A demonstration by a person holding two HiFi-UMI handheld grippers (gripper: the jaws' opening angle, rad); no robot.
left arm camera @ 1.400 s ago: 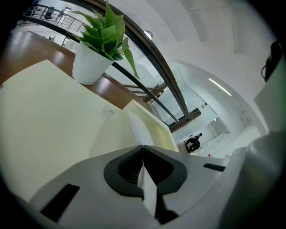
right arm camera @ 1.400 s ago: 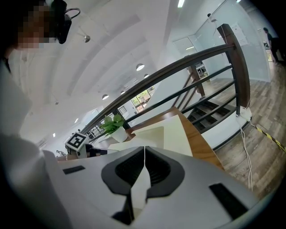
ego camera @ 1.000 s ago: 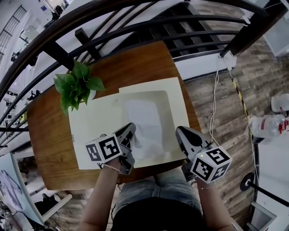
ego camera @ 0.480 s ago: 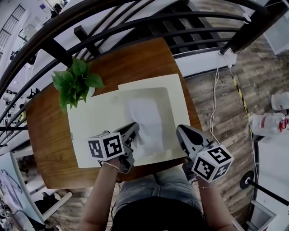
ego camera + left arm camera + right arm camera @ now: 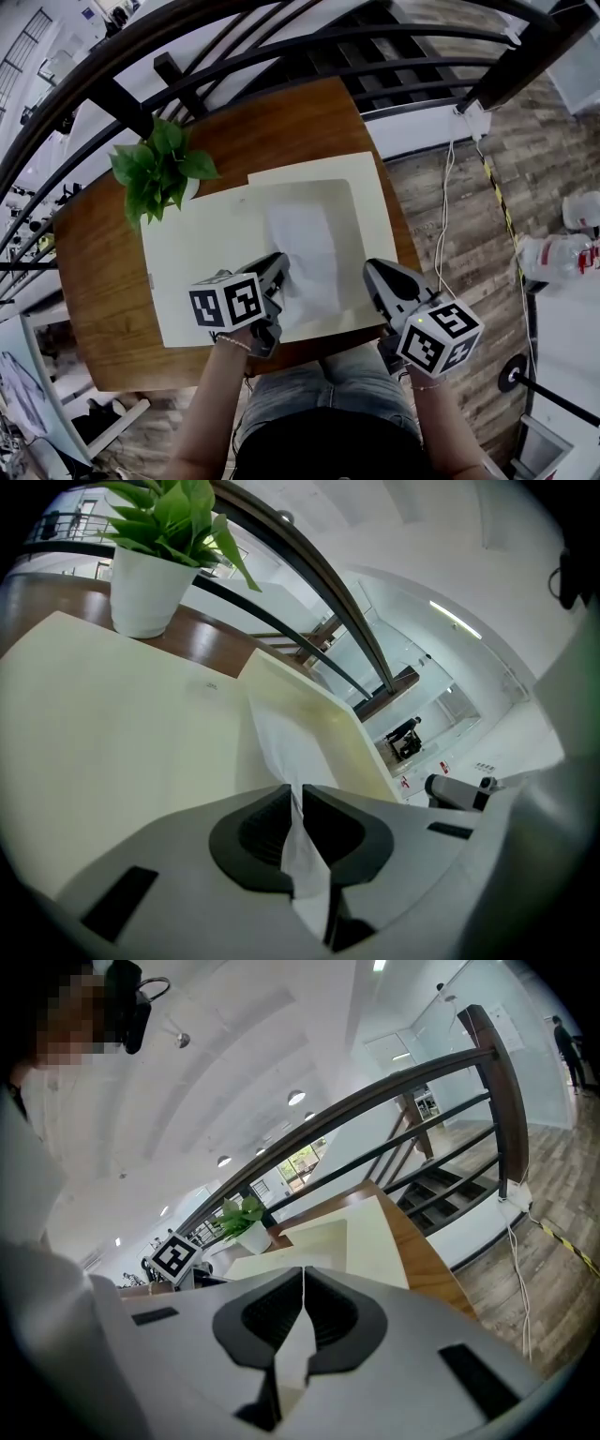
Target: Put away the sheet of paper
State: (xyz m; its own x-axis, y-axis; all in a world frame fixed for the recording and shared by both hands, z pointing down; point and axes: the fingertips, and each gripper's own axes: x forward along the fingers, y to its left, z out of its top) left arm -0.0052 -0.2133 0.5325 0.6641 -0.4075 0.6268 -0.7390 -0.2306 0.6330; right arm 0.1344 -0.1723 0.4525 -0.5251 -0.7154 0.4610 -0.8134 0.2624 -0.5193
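A large cream folder (image 5: 202,258) lies spread across the wooden worktop (image 5: 98,281). The white sheet of paper (image 5: 305,248) rests on the folder, right of its middle, with its long side running from the folder's near edge toward the far one.

The left gripper (image 5: 279,272) sits over the folder's near edge. Its jaws are clamped on the near left edge of the paper. In the left gripper view the white sheet (image 5: 281,747) is pinched between the two dark pads of the left gripper (image 5: 292,791), and runs forward from them over the folder (image 5: 112,724).

The right gripper (image 5: 372,272) is at the folder's near right corner, well apart from the paper. In the right gripper view the right gripper (image 5: 303,1269) has its jaws pressed together, leaving only a thin seam, and the folder (image 5: 375,1232) lies beyond them.

A leafy green plant (image 5: 159,173) in a white pot (image 5: 145,592) stands just beyond the folder's far left corner. A dark railing (image 5: 281,47) curves behind the worktop on the folder's far side.
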